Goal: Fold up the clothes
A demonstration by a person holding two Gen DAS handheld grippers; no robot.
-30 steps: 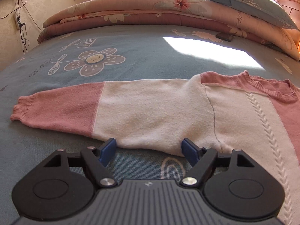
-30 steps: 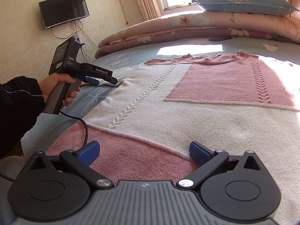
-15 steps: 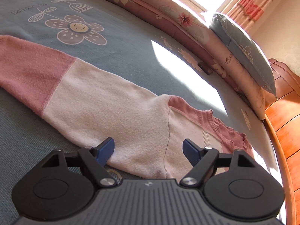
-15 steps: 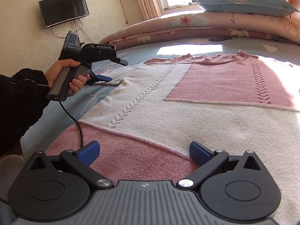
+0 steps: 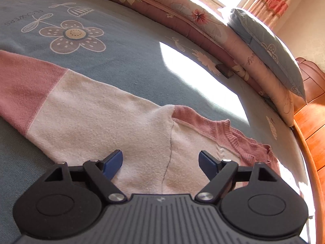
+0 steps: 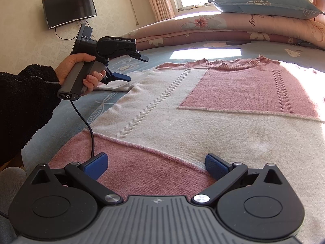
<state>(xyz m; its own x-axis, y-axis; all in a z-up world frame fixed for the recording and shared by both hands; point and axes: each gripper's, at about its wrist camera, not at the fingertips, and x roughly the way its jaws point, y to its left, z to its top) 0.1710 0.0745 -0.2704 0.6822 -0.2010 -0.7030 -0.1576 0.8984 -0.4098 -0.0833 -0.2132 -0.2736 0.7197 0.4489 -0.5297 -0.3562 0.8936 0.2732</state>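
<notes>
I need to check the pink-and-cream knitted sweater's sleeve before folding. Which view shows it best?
The left wrist view: the sleeve lies stretched across the blue bedspread. The right wrist view shows only its shoulder end beside the left gripper.

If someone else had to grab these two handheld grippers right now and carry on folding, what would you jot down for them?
Left gripper: over the seam where the sleeve joins the sweater. Its jaws are closing, cloth lies under them, and nothing is pinched yet.
Right gripper: open, low over the pink band at the sweater's bottom hem, holding nothing.
Sweater: spread flat, front up, on the blue bedspread, collar toward the stacked quilts and pillow. The sleeve lies stretched straight out to the side.
Done: the sweater is laid out; no fold shows yet.
Left: probably grip near the shoulder, fold the sleeve in over the body, then fold the rest.
</notes>
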